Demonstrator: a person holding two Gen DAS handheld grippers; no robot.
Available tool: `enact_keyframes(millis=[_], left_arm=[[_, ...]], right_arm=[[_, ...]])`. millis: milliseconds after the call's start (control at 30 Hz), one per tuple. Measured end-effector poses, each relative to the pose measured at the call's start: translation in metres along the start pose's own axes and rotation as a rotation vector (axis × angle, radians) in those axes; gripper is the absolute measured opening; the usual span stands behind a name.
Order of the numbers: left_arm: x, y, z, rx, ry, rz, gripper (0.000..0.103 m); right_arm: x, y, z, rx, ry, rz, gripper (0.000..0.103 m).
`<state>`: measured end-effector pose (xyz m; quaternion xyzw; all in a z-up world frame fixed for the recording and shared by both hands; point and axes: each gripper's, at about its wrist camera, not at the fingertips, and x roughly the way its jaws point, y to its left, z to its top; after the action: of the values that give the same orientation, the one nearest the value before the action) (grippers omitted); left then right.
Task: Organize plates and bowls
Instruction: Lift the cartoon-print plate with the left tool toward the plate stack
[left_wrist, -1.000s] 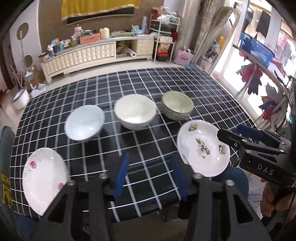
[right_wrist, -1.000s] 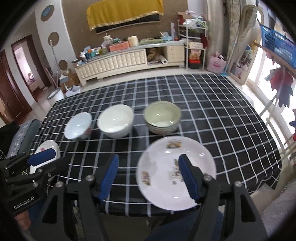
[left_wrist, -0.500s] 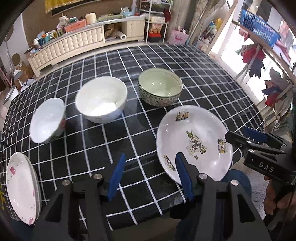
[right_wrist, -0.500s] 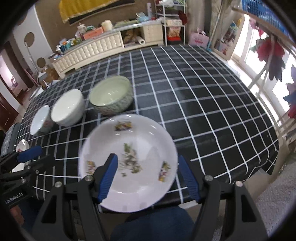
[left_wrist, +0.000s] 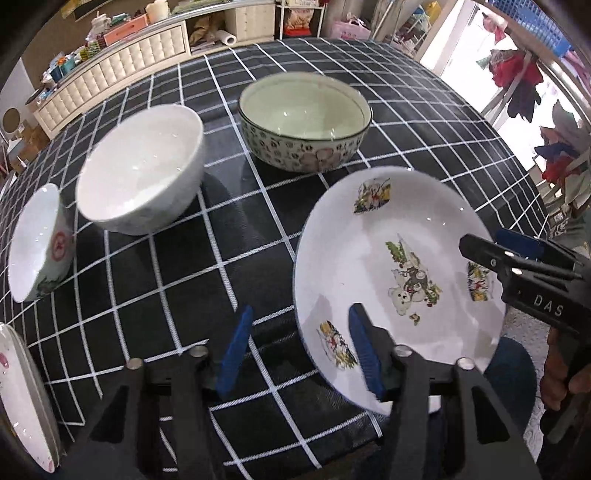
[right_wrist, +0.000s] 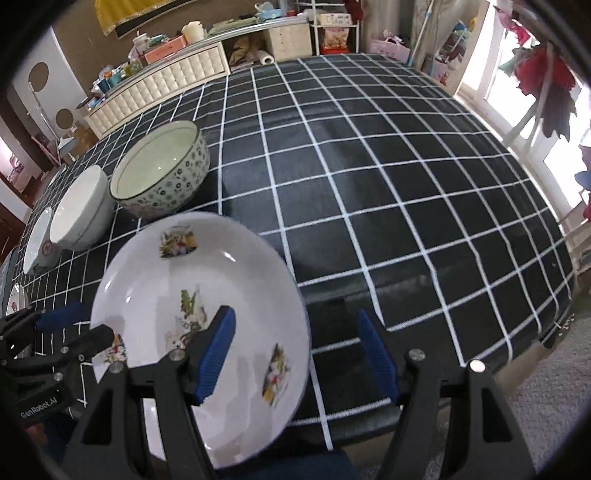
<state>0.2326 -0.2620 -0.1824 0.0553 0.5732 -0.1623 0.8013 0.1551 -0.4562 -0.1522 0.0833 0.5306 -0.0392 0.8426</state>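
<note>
Left gripper (left_wrist: 301, 354): blue-padded fingers spread apart with nothing between them; its right finger (left_wrist: 364, 354) overlaps the near-left rim of the decorated plate in view, contact cannot be told
Right gripper (right_wrist: 297, 356): fingers apart, empty; its left finger (right_wrist: 216, 354) lies over the plate's inner face, the other over the tablecloth; whether it touches cannot be told
Decorated plate (left_wrist: 388, 258): white with cartoon decals; sits at the near edge of the table, its near rim overhanging the edge
Patterned bowl (left_wrist: 304, 120): green inside, floral outside; upright just behind the plate
White bowl (left_wrist: 142, 168): upright, left of the patterned bowl, close beside it
Small bowl (left_wrist: 37, 242): red mark on its side; left of the white bowl
Plate stack (left_wrist: 22, 398): white with pink marks; far left at the near edge
Tablecloth (right_wrist: 388, 166): black with a white grid; bare on the right
</note>
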Motion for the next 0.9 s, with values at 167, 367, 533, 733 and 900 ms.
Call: enact_keyframes(millis=[167, 367, 533, 733, 900], left_arm=[[0.013, -0.001, -0.002, 0.001, 0.037, -0.051, 0.023], [0.013, -0.004, -0.001, -0.009, 0.026, -0.065, 0.018], [0.007, -0.002, -0.002, -0.004, 0.008, -0.025, 0.017], [-0.016, 0.014, -0.005, -0.028, -0.026, -0.019, 0.017], [-0.039, 0.036, -0.014, -0.05, -0.058, -0.017, 0.017]], right_arm=[[0.014, 0.004, -0.002, -0.013, 0.028, 0.021, 0.045], [0.012, 0.007, -0.006, -0.037, 0.025, 0.043, 0.033], [0.005, 0.008, -0.01, -0.009, 0.018, 0.054, 0.029], [-0.011, 0.023, -0.011, -0.025, -0.014, 0.061, 0.027], [-0.027, 0.049, -0.01, -0.051, -0.041, 0.061, 0.027]])
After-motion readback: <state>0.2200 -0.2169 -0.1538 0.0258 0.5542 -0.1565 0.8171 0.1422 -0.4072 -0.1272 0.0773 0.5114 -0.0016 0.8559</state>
